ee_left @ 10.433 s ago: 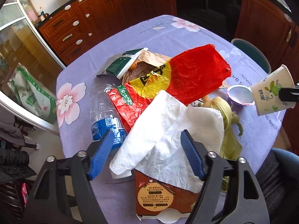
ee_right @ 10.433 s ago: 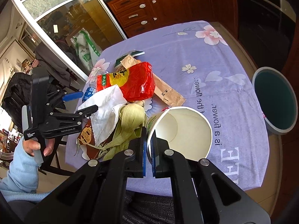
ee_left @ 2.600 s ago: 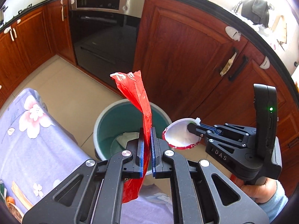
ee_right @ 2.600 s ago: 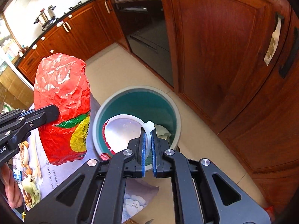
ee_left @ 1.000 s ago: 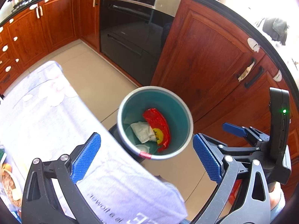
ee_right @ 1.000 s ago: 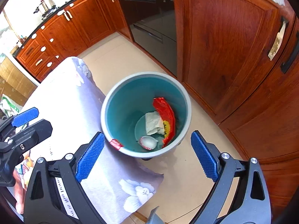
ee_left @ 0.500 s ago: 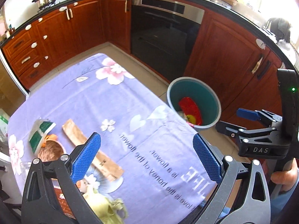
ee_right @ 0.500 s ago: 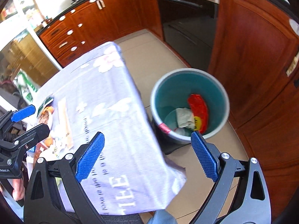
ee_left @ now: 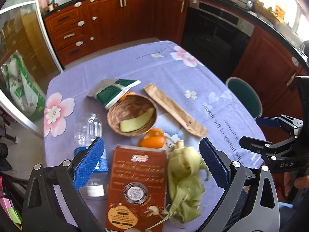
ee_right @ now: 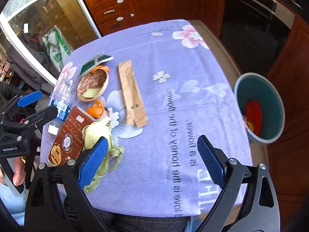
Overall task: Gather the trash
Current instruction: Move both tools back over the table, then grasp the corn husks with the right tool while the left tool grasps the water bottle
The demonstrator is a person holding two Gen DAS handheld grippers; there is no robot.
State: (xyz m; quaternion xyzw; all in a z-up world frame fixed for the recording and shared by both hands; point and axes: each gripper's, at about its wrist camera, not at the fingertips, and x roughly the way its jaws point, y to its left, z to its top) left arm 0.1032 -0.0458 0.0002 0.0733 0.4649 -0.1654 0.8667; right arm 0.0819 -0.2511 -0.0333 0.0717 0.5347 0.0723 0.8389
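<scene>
1. Both grippers have swung back from the bin to the table since half a second ago; I now look down on the remaining trash.
2. My left gripper (ee_left: 151, 161) hangs with its jaws spread wide and nothing between them, above the brown food box (ee_left: 136, 185) at the near edge of the purple tablecloth (ee_left: 173, 71).
3. My right gripper (ee_right: 152, 161) is likewise wide apart and empty, over the corn husks (ee_right: 98, 133).
4. Husks lie just right of the box; orange peel (ee_left: 153, 138) sits behind them.
5. A clear plastic bottle (ee_left: 87, 127) lies left of the box.
6. A coconut shell (ee_left: 132, 115) holds a pale rind strip, with a green-and-white wrapper (ee_left: 114, 92) touching its far side.
7. A brown paper sleeve (ee_right: 132, 94) lies apart to the right.
8. On the floor beyond the table's right edge, the teal trash bin (ee_right: 270, 94) holds the red wrapper (ee_right: 254, 116).
</scene>
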